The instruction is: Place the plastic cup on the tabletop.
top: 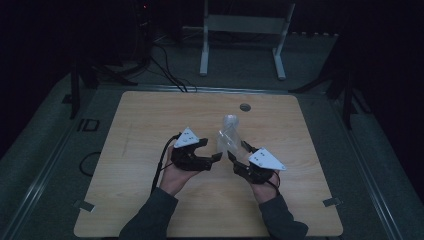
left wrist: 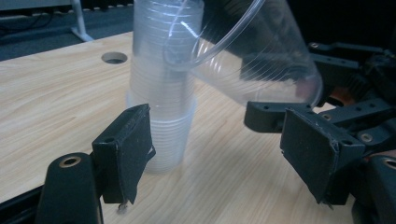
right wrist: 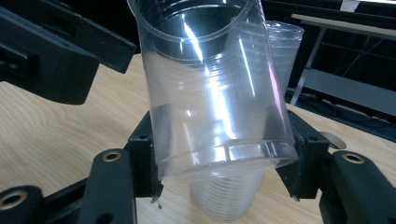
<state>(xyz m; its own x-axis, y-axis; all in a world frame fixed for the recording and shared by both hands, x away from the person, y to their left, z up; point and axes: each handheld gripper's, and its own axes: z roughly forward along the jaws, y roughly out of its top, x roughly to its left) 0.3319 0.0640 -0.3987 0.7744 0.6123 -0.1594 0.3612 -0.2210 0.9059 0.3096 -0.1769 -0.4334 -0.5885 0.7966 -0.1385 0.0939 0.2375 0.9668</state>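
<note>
A stack of clear plastic cups (top: pixel 230 121) stands upright near the middle of the wooden table (top: pixel 145 130). My right gripper (right wrist: pixel 224 158) is shut on the base of a single clear cup (right wrist: pixel 215 93), which tilts with its mouth up against the top of the stack (right wrist: pixel 229 198). In the left gripper view the held cup (left wrist: pixel 252 60) leans over the stack (left wrist: pixel 161 93). My left gripper (left wrist: pixel 217 130) is open, its jaws spread either side of the stack's lower part without touching it. From above, the left gripper (top: pixel 212 159) and right gripper (top: pixel 235 159) sit close together just in front of the stack.
A round hole (top: pixel 245 107) is cut in the table behind the stack. Beyond the far edge, a white metal frame (top: pixel 240 25) stands on the floor, with black cables (top: pixel 167 70) trailing beside it. The room around is dark.
</note>
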